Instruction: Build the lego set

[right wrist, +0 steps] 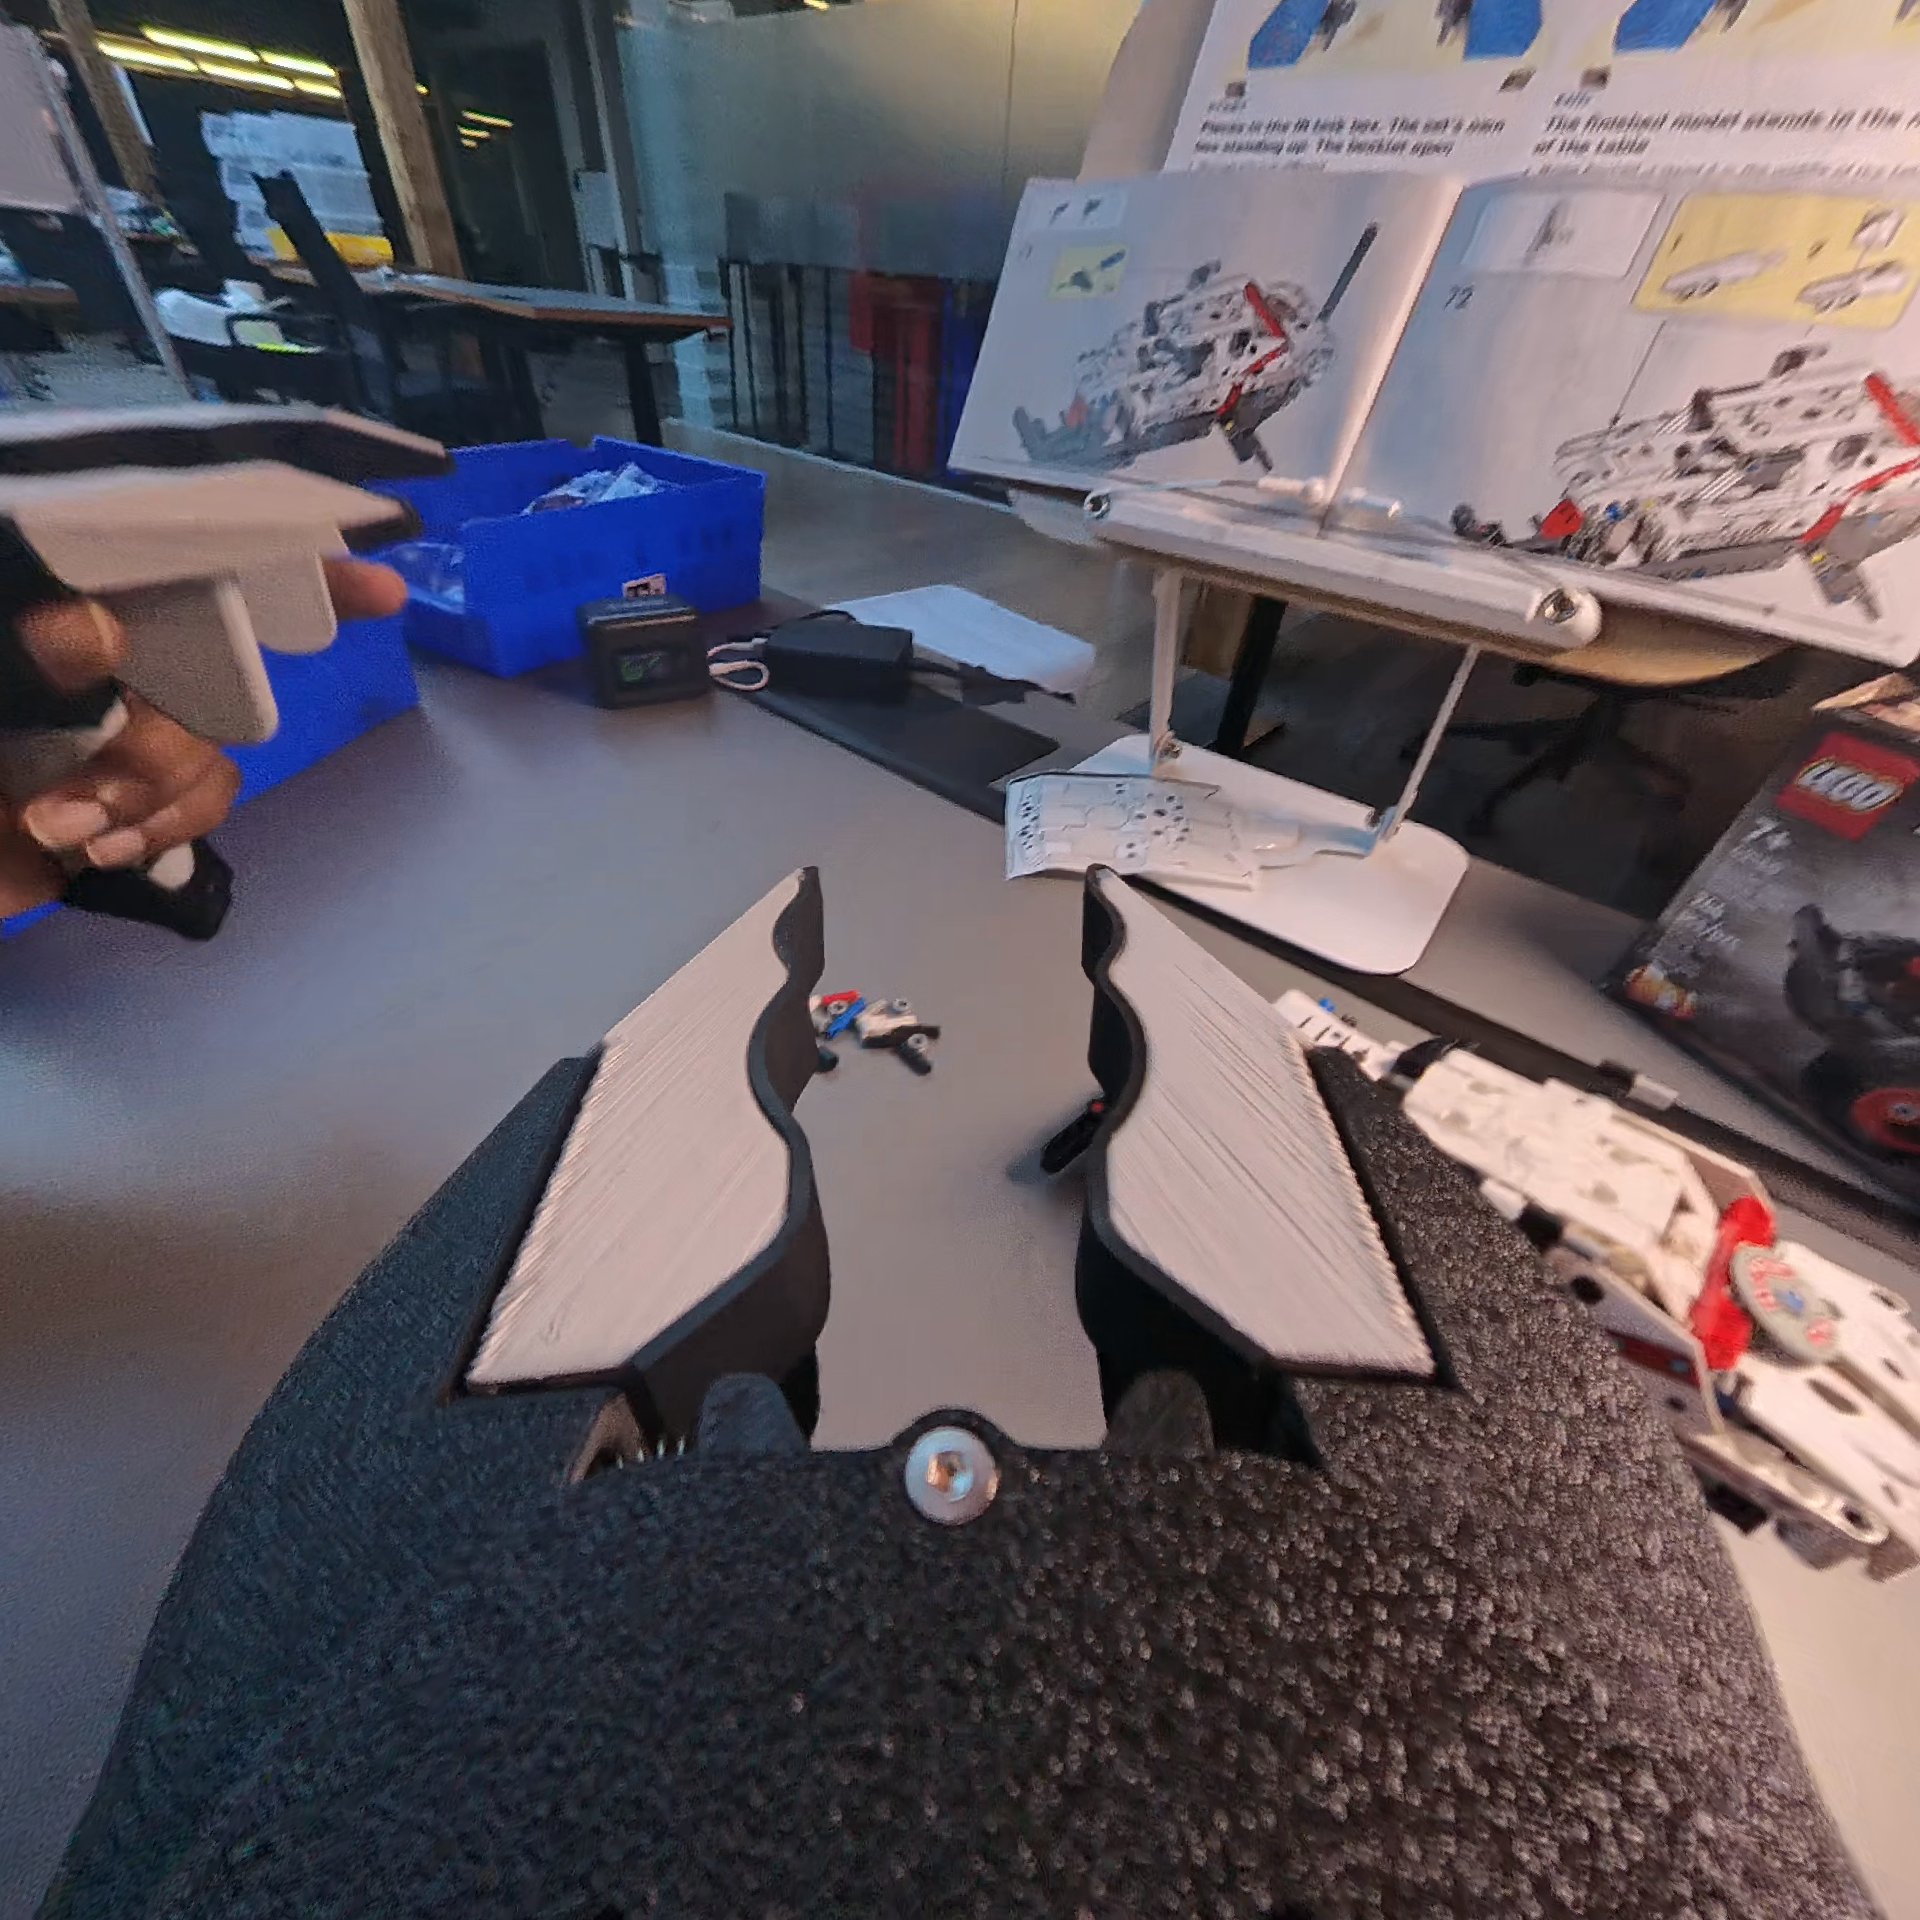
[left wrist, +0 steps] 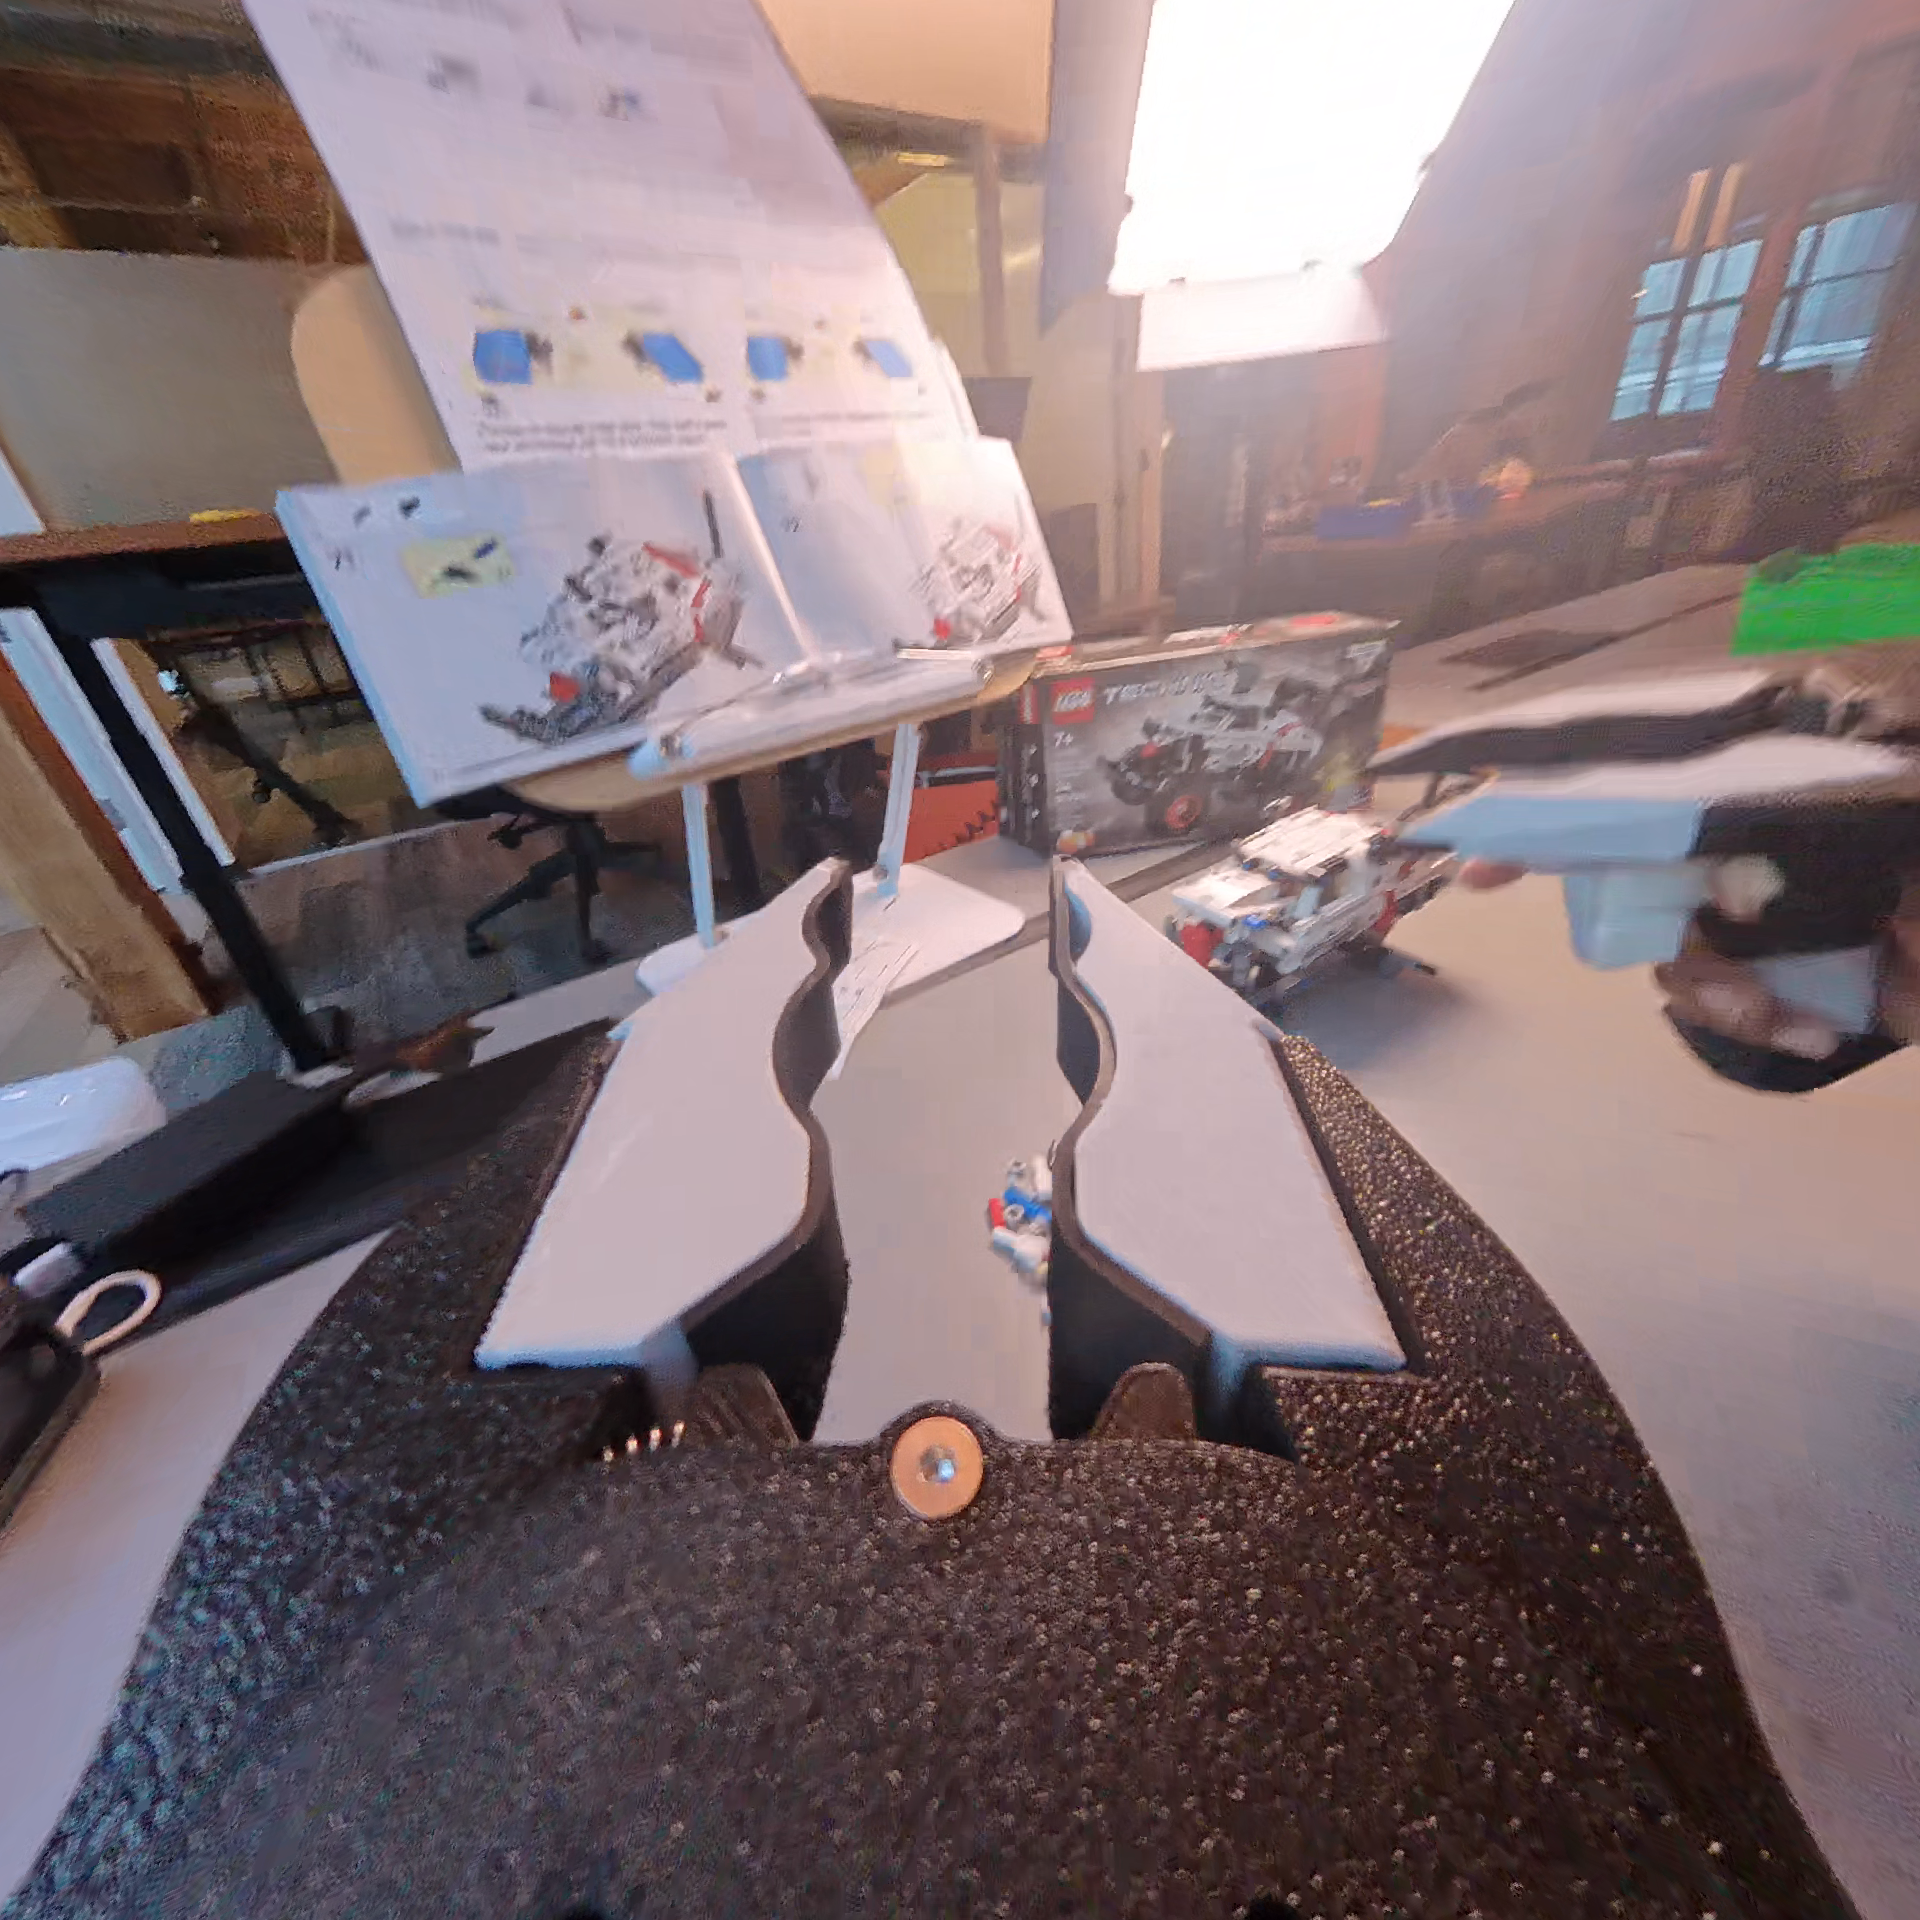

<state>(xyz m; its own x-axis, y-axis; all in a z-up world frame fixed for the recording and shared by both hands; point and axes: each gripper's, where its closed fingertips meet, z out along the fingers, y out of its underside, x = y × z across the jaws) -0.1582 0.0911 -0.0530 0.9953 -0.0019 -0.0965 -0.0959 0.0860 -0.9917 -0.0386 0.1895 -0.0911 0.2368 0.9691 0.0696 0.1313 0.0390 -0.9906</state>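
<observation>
A partly built white, grey and red lego vehicle [left wrist: 1304, 899] stands on the grey table [left wrist: 1558, 1299]; it also shows at the right of the right wrist view [right wrist: 1621, 1268]. A small heap of loose red, blue and white pieces [left wrist: 1023, 1216] lies on the table; it also shows in the right wrist view [right wrist: 873, 1023]. A black and red piece [right wrist: 1075, 1138] lies beside my right finger. My left gripper [left wrist: 951, 883] is open and empty above the table. My right gripper [right wrist: 951, 894] is open and empty above the loose pieces.
An open instruction booklet [left wrist: 665, 613] rests on a white stand [right wrist: 1351, 883]. The lego box [left wrist: 1205, 732] stands behind the vehicle. A sticker sheet [right wrist: 1122, 831] lies by the stand. Blue bins [right wrist: 582, 540], a small black device [right wrist: 644, 649] and a black charger [right wrist: 842, 655] sit at far left.
</observation>
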